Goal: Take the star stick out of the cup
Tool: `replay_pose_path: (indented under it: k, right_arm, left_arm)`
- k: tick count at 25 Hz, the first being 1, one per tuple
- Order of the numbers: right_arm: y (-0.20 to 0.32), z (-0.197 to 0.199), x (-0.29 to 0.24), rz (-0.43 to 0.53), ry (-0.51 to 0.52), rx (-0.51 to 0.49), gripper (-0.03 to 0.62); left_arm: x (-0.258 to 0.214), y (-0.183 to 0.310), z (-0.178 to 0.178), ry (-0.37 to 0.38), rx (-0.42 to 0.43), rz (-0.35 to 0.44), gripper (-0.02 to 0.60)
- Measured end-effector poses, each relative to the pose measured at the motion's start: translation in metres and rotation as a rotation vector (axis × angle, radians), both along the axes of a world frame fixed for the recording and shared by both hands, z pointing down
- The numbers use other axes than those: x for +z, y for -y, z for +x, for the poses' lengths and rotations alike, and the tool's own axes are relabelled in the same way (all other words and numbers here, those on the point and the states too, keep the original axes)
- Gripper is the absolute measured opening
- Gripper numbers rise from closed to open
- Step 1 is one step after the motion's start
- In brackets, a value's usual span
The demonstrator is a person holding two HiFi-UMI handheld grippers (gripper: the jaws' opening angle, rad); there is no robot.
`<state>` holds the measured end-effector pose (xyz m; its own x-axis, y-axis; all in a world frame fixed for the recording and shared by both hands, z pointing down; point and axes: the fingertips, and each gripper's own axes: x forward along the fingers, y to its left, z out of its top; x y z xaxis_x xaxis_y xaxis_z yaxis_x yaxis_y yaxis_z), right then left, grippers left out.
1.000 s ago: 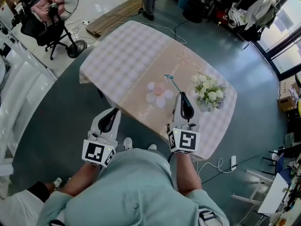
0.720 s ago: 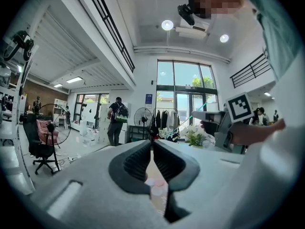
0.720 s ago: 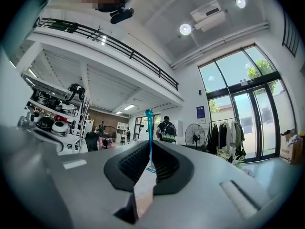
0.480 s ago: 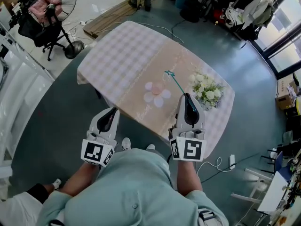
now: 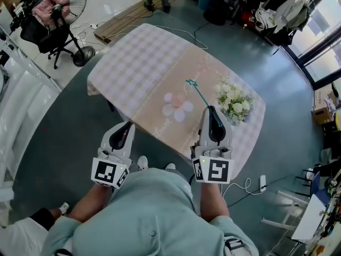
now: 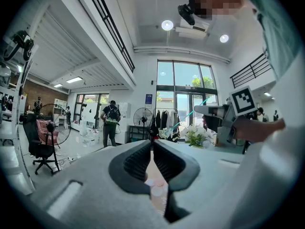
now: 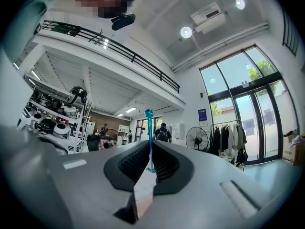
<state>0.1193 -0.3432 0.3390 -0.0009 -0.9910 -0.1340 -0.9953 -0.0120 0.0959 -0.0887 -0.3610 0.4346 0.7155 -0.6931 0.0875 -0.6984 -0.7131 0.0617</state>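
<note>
Right tool [image 5: 208, 109] is clamped narrow on the near end of the thin teal plastic star stick [image 5: 197, 93]. The right gripper view shows the shaft pinched between the pads, star end up ahead of the tips. Left tool [image 5: 128, 127] is closed with nothing in it, idle off the near edge of the pink checked cloth-covered surface [image 5: 138, 57]. The stick pokes forward-left from the right tool's tips, above the surface. The pale pink flower-shaped piece [image 5: 177, 106] lies just left of and below those tips; it is probably the cup seen from above, can't confirm. The stick looks clear of it, so the pull-out seems nearly done. To do it well: keep the pinch firm, draw along the shaft's own line, no sideways sweep, and stay off the white-and-green flower bouquet [image 5: 233, 101] close on the tool's right.
</note>
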Motion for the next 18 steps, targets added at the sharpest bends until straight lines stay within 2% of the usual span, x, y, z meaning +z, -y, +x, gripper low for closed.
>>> replay_pose_path:
  k: [18]
  right_arm:
    - [-0.0002,-0.0021,-0.0002,-0.008,-0.014,-0.010,0.011]
  left_arm:
    - [-0.0031,-0.0013,0.0013,0.006,-0.001,0.008,0.020]
